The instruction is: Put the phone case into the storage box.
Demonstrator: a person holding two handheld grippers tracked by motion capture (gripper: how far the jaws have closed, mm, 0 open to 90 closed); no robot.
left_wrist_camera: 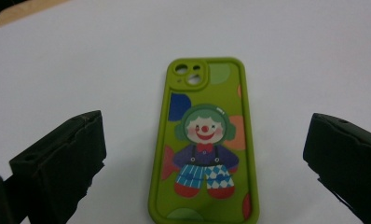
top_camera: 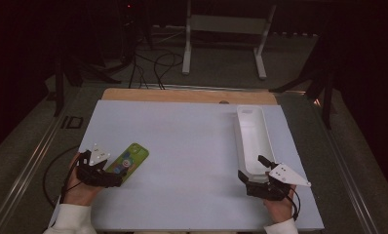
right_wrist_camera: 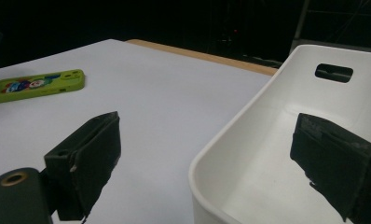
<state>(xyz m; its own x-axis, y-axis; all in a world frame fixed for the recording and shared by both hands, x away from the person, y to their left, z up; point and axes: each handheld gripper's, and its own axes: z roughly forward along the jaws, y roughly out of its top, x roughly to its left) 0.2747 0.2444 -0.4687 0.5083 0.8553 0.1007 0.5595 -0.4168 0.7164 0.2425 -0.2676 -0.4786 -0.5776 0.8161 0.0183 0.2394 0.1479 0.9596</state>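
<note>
Claw (right_wrist_camera: 207, 158) open astride white bin (right_wrist_camera: 267, 116) rim; green phone case (right_wrist_camera: 37, 85) far off.

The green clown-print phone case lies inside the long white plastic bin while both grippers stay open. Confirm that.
Not inside. The green clown-print phone case lies on the white table, apart from the long white plastic bin, as the high view shows. Both grippers are open.

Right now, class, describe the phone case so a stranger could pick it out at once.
Start at the white table and go to its near left part, before the left gripper. There the phone case lies flat: bright green with a cartoon clown, unlike the plain white bin.
</note>
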